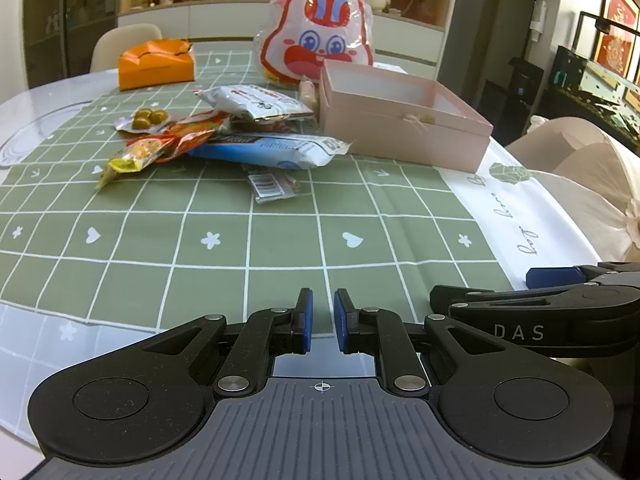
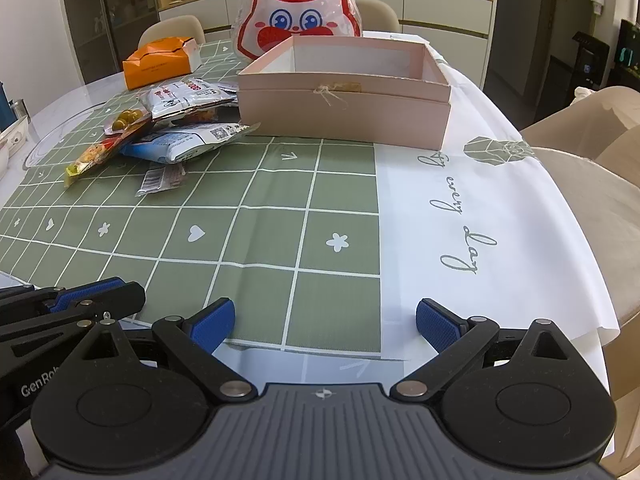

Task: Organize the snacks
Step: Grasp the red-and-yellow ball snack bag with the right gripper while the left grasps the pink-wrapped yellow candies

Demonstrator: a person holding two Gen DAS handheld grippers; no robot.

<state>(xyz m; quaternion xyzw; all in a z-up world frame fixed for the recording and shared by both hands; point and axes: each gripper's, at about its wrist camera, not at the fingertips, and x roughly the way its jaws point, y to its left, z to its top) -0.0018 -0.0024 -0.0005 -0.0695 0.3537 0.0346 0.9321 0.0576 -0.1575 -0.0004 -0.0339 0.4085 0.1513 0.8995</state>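
A pile of snack packets lies on the green checked tablecloth: a white packet (image 1: 256,102), a blue and white packet (image 1: 268,150), an orange-red packet (image 1: 176,138), a small clear packet with a barcode (image 1: 272,186) and a packet of brown sweets (image 1: 146,120). The pile also shows in the right wrist view (image 2: 180,120). An open pink box (image 1: 404,120) (image 2: 344,96) stands right of the pile. My left gripper (image 1: 323,320) is nearly shut and empty, low at the table's near edge. My right gripper (image 2: 325,322) is open and empty, beside the left one.
A big rabbit-face snack bag (image 1: 318,36) (image 2: 298,12) stands behind the pink box. An orange box (image 1: 156,64) (image 2: 158,62) sits at the far left. Beige chairs (image 2: 580,168) stand at the table's right edge. A shelf cabinet is at the back.
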